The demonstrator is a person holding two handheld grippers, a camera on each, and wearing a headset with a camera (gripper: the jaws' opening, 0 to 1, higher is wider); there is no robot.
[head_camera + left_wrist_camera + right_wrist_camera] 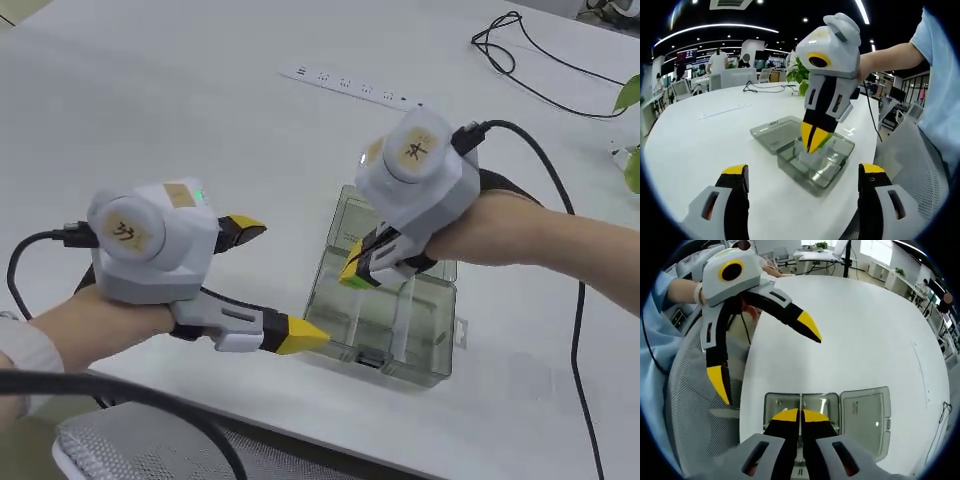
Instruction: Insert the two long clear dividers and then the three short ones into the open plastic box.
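Plastic box (432, 335): open, on the white table (200, 120) close to its near edge.
Left gripper (278, 280): released, jaws wide apart, just left of the box.
Right gripper (352, 274): clenched, tips down inside the box (a divider between them? cannot tell).

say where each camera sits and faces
Head view: on the headset, looking down at the plastic box; forearms, left gripper, right gripper show.
Left gripper view: rides the left gripper, facing the right gripper over the box; own fingers open.
Right gripper view: looks down into the box; own fingers shut.
Shared: all three show the box.
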